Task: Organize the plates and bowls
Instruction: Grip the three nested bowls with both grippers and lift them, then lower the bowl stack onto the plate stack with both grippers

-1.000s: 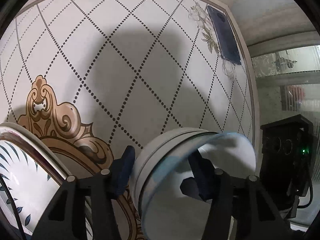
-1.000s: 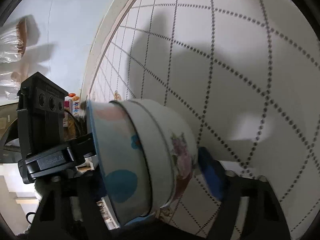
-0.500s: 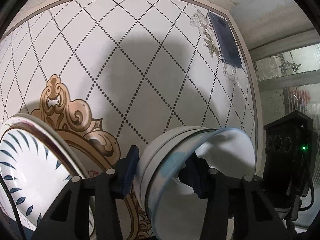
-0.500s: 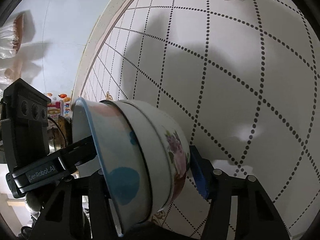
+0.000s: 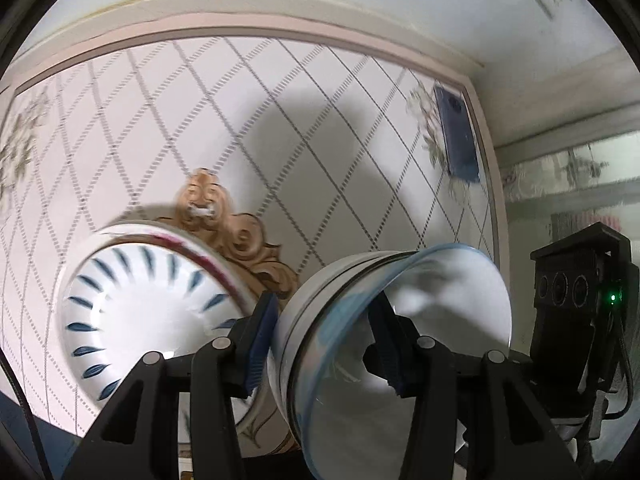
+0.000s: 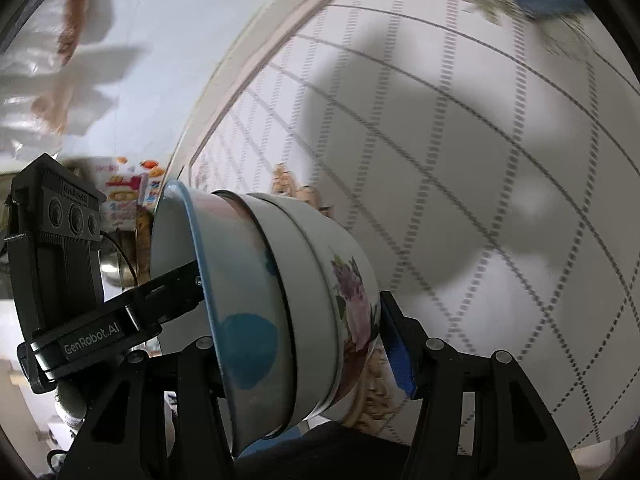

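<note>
We held a nested stack of bowls (image 5: 400,320) on its side above the desk (image 5: 160,120), gripped from both ends. Our left gripper (image 5: 324,340) had its jaws narrowed onto the stack's wall, one blue pad (image 5: 262,340) pressed on the outside and the other inside the blue-rimmed top bowl. In the right wrist view the same stack (image 6: 280,312) lay between the jaws of our right gripper (image 6: 296,344); one blue pad (image 6: 396,352) sat against the flowered bottom bowl (image 6: 352,300), while the other finger was hidden behind the stack, so the hold looked closed on it. The left gripper's arm (image 6: 120,312) reached into the bowl's mouth from the left side of that view. Beside the stack, on the desk, stood a white bowl with blue leaf marks (image 5: 148,312), just left of our left jaws. A dark phone (image 5: 458,136) lay near the desk's far edge, well apart from the bowls
</note>
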{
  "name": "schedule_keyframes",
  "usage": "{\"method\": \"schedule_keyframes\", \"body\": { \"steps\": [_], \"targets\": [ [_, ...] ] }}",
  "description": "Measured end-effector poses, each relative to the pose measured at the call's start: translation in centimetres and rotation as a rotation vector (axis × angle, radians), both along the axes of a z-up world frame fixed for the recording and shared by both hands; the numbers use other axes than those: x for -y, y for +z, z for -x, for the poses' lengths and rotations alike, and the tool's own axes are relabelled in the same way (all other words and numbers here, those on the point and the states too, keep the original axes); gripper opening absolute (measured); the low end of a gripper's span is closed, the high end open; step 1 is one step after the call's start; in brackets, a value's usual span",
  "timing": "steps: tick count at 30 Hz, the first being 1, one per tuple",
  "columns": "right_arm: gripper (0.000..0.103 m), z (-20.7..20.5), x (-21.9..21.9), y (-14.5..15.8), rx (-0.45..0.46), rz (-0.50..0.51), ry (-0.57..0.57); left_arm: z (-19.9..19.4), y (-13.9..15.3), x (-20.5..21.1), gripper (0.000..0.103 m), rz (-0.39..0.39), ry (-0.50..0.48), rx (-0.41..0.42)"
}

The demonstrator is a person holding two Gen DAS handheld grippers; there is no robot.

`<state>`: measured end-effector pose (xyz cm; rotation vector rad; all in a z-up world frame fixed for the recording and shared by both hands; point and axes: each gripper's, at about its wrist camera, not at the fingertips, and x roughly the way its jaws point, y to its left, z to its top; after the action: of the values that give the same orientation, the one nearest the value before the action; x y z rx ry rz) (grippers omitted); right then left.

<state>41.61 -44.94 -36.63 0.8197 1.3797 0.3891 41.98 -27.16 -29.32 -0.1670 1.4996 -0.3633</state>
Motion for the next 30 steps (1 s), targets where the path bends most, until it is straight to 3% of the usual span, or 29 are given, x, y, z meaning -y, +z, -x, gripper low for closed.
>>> {"method": "schedule_keyframes", "body": {
  "steps": [7,12,19,22,30],
  "targets": [
    [0.060,-1.8,-4.5,2.2,0.024,-0.011,0.121,0.8,2.0,-5.3,0.044,-0.003,0.101,0.024],
    [0.060,-2.7,-8.0,2.3,0.019,-0.022,0.204,1.6,1.5,-9.5,0.044,-0.009,0.205,0.015],
    [0.060,-3.5,-13.0,0.5,0.022,0.018,0.326,2.6,-1.2,-13.8,0.044,-0.028,0.322,-0.032],
    [0.060,-3.8,-14.3,-1.4,-0.030,0.007,0.341,2.8,-2.4,-14.6,0.044,-0.039,0.344,-0.051],
    [0.060,-4.0,-16.3,-3.1,-0.055,0.002,0.345,2.7,-3.2,-15.6,0.044,-0.058,0.371,-0.054]
  ]
}}
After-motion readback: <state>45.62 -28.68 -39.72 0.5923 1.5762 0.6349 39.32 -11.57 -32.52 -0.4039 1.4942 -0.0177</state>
